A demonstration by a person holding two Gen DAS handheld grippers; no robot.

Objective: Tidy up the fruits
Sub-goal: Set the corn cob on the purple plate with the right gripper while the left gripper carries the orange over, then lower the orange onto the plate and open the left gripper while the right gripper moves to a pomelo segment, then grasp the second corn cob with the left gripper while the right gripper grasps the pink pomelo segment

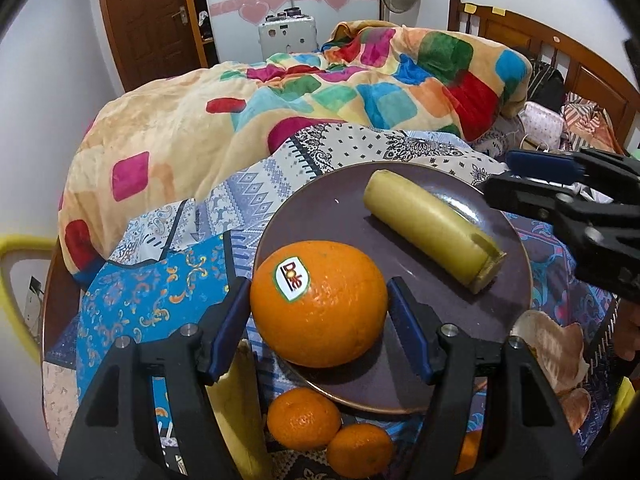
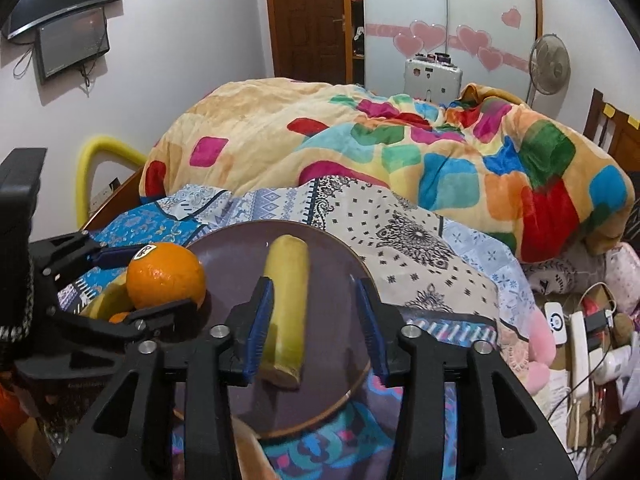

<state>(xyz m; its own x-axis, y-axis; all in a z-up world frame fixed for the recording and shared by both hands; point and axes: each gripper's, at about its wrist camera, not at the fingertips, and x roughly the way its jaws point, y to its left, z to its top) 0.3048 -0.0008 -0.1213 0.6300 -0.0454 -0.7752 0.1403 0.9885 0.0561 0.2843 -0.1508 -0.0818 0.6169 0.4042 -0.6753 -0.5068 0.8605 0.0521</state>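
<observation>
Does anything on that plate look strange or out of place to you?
Yes. The yellow-green piece on the dark plate is a blunt cylinder with both ends cut flat, unlike the whole orange beside it. Also, two small oranges sit off the plate, on the cloth below its rim.

Both wrist views sit close above the plate (image 1: pixel 400 396), facing the bed. The left looks from its near-left rim, the right from its near-right rim; both share the plate (image 2: pixel 320 412).

Left gripper (image 1: pixel 318 316) fingers spread; right gripper (image 2: pixel 316 320) likewise.
</observation>
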